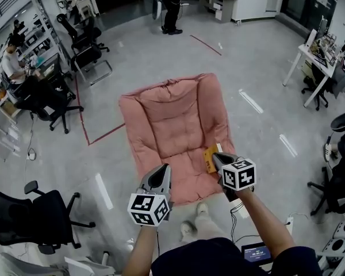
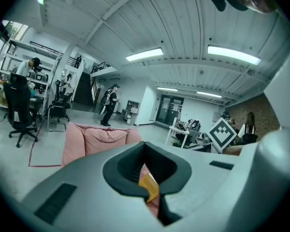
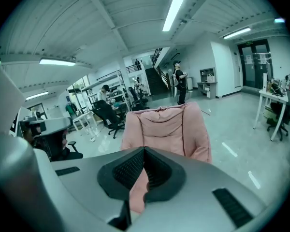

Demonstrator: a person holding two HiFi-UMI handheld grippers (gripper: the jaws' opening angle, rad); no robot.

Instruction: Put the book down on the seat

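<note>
Book (image 1: 209, 158) lies on seat (image 1: 172, 119), long axis along its right edge; left gripper (image 1: 163, 172), right gripper (image 1: 219, 156) both closed, empty.

Book (image 1: 210, 158): right portion covered by the tip of the right gripper (image 1: 217, 154); cover print too small to read. Seat (image 1: 172, 119): front edge partly hidden behind left gripper (image 1: 166, 167) and right gripper.

Head view looks steeply down from above; both gripper views face forward, low and close; all share the pink seat (image 1: 172, 119).
</note>
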